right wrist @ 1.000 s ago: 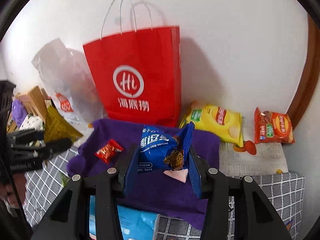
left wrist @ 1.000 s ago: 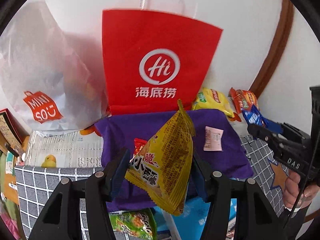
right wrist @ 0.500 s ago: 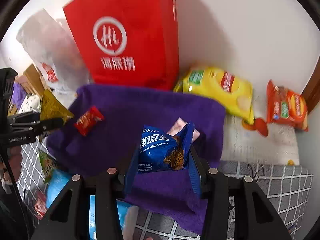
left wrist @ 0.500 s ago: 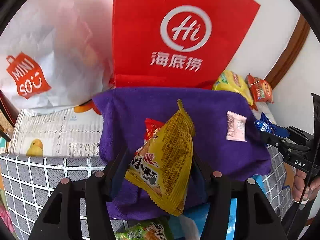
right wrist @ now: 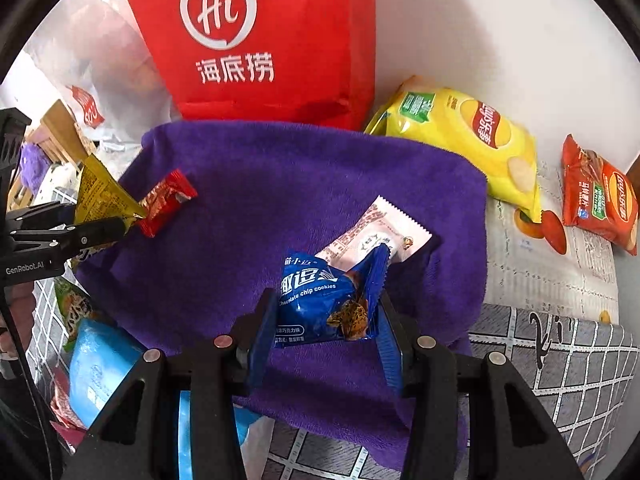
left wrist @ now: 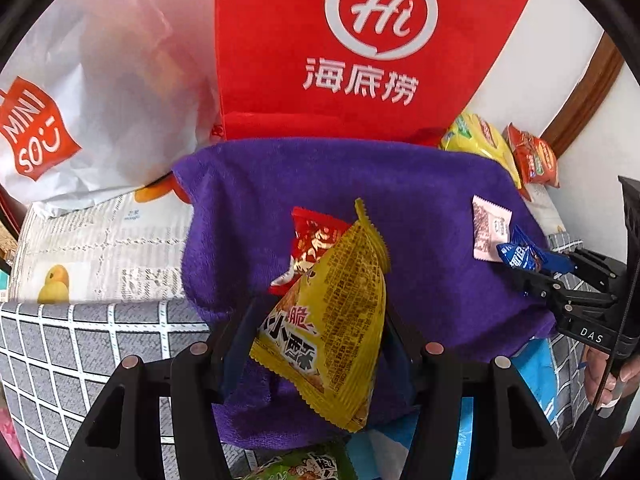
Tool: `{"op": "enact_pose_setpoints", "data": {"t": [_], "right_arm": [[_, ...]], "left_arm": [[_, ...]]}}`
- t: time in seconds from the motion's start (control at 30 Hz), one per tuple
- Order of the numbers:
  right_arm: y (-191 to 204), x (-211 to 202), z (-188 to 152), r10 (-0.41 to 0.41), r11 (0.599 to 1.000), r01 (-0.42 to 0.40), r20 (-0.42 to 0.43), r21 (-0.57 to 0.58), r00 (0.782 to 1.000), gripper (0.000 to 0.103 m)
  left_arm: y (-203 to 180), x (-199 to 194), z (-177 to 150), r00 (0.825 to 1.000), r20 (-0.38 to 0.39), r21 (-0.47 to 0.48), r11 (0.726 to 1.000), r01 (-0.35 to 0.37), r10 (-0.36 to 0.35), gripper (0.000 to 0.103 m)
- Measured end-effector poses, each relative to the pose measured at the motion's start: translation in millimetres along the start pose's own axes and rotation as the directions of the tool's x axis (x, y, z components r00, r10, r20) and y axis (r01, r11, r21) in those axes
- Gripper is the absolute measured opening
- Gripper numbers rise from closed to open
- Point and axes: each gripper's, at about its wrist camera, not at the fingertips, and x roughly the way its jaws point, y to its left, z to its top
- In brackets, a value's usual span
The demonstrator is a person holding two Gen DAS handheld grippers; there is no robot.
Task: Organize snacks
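My left gripper (left wrist: pixel 316 332) is shut on a yellow triangular snack packet (left wrist: pixel 332 320) and holds it just above the purple towel (left wrist: pixel 420 184), over a small red candy packet (left wrist: pixel 312 236). My right gripper (right wrist: pixel 326 328) is shut on a blue chocolate chip cookie packet (right wrist: pixel 320 300) above the towel (right wrist: pixel 280 184), right in front of a pink sachet (right wrist: pixel 380 232). The left gripper with the yellow packet (right wrist: pixel 100 196) shows at the right wrist view's left edge, next to the red candy packet (right wrist: pixel 168 202).
A red paper bag (right wrist: pixel 260 40) and a white plastic bag (left wrist: pixel 100 80) stand behind the towel against the wall. A yellow chips bag (right wrist: pixel 472 136) and an orange chips bag (right wrist: pixel 596 200) lie at the right. Blue (right wrist: pixel 100 364) and green (left wrist: pixel 304 464) packets lie near the towel's front edge.
Both grippers have moved forward and down over the purple towel with their packets still held. The yellow packet now hangs over the red candy; the blue packet is close to the pink sachet.
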Motion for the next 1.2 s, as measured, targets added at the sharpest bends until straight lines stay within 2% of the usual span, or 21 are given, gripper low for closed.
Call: {"op": "enact_pose_setpoints", "data": {"t": [0.27,0.43,0.5,0.6,0.77,0.9,1.07,1.2], "right_arm": [[-1.4,8.3,1.1,-0.011,1.000,0.012,-0.021,0.010,1.000,0.048],[-0.8,6.3,3.8,-0.011,1.000,0.011,-0.007,0.018,1.000,0.063],[-3.5,1.7,4.4,-0.007,0.999,0.007,0.004,0.031,1.000,0.066],[-4.5,-5.4,6.9,-0.003,0.999,0.002,0.017,0.050,1.000,0.066],[-3.3,-22.8,10.2,-0.012,0.998,0.008,0.068,0.068,0.998,0.067],[1.1,-33.4,11.8,-0.018,0.998,0.012,0.107,0.057,0.994,0.067],[3.7,-43.1,14.4,-0.041,0.996,0.028,0.163,0.080,0.986,0.067],[3.2,-47.3,14.7,-0.041,0.994,0.018,0.208,0.112,0.977,0.067]], "left_arm": [[-4.4,8.6,-1.1,1.000,-0.019,0.005,1.000,0.018,-0.018,0.057],[-2.1,13.5,-1.8,0.999,-0.028,-0.008,0.999,0.035,-0.036,0.057],[-1.4,14.7,-2.5,0.999,-0.029,-0.012,0.999,0.042,-0.042,0.057],[-0.9,17.4,-3.0,0.998,-0.031,-0.018,0.998,0.062,-0.063,0.057],[-0.4,22.6,-3.9,0.998,-0.030,-0.021,0.998,0.056,-0.057,0.057],[-2.5,27.2,-2.6,0.997,-0.042,-0.035,0.998,0.057,-0.058,0.063],[-9.0,26.2,-3.4,0.999,-0.047,-0.014,1.000,0.019,-0.019,0.064],[-10.9,18.8,-2.6,0.999,-0.027,-0.009,1.000,0.025,-0.025,0.064]]}}
